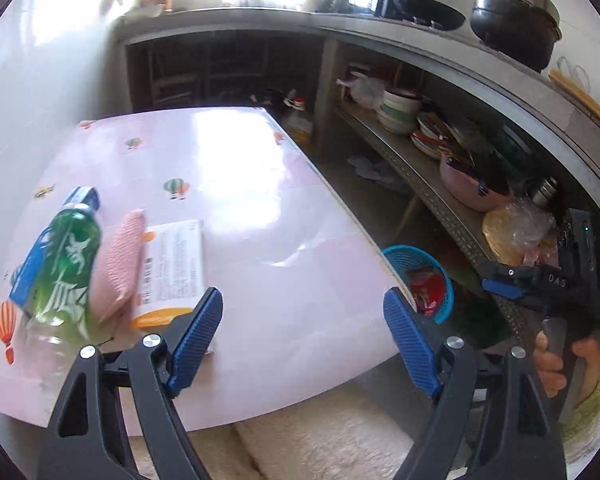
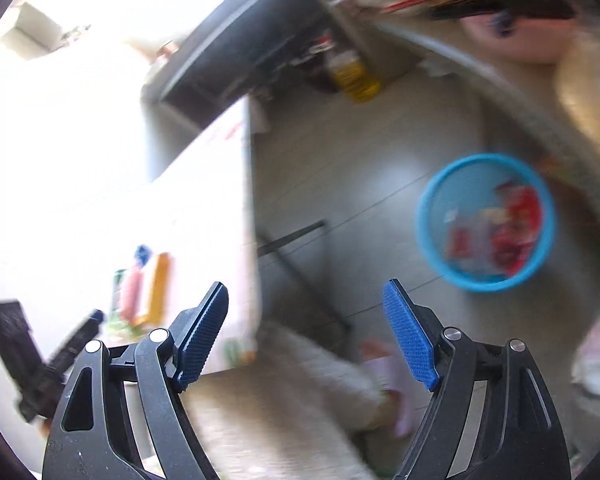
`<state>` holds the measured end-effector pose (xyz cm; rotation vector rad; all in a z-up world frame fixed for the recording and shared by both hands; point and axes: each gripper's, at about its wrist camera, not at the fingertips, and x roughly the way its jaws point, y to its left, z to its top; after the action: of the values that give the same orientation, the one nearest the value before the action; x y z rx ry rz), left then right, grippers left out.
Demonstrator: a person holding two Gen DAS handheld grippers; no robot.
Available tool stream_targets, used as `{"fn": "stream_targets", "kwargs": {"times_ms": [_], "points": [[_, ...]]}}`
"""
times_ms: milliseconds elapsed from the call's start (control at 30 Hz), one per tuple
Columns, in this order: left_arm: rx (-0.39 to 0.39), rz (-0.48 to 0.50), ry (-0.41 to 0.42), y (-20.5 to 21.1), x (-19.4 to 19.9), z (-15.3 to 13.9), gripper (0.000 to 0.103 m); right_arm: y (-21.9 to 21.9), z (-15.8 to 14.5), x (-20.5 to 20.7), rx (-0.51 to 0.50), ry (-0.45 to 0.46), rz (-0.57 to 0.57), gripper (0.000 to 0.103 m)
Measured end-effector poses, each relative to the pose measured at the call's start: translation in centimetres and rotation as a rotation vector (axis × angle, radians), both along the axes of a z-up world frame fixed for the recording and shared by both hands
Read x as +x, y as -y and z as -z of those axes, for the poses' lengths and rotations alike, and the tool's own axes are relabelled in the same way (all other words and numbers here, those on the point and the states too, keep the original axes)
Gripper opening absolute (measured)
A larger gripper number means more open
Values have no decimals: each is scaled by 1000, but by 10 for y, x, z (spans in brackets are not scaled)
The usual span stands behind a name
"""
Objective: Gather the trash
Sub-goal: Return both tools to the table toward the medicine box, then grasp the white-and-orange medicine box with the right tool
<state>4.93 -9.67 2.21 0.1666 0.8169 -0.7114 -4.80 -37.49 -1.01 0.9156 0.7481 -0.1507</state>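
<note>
left tool [image 1: 303, 316] spread, empty over the surface [image 1: 260, 208]. green bottle [image 1: 62, 264], pink pouch [image 1: 118, 264] and leaflet [image 1: 174, 264] lie to its left; blue bin [image 1: 446, 280] right. advise swinging left, bracketing one item squarely. right tool [image 2: 306, 312] spread, empty.

The left wrist view looks down and forward, close over the pink glossy worktop [image 1: 260, 208], toward the shelves. The right wrist view, blurred, tilts down at the floor beside it. Both share the round blue mesh basket [image 1: 444, 280] [image 2: 486, 222] and the worktop's edge.
</note>
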Motion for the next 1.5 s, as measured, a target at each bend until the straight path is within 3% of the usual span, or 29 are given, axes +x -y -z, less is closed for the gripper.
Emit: {"fn": "stream_targets", "kwargs": {"times_ms": [133,300,433,500,667,800,967,1233,1267,1433,1500], "points": [[-21,-91,89,-55,1,4,80,-32,-3,41,102,39,-123,76],[-58,-144,123,-96,3,14,80,-83,-10,102,188,42,-288,76],[-80,-160,142,-107,3,20,73,-124,-18,148,168,18,-387,76],[-88,-163,160,-109,3,22,64,-138,-21,167,140,-6,-410,74],[-103,-211,198,-125,6,25,50,-177,-33,192,-66,-44,-479,74],[-151,-268,170,-147,15,26,39,-208,-42,204,-214,-44,-557,80],[-224,-324,117,-170,26,22,35,-240,-47,220,-376,-61,-596,88],[-222,-365,127,-181,27,23,35,-273,-30,229,-534,-113,-631,89],[-217,-362,124,-180,27,23,35,-274,-28,231,-540,-121,-624,87],[-204,-341,131,-172,26,22,35,-257,-21,227,-498,-164,-595,49],[-202,-320,130,-167,26,22,35,-248,-21,223,-494,-178,-580,38]]}}
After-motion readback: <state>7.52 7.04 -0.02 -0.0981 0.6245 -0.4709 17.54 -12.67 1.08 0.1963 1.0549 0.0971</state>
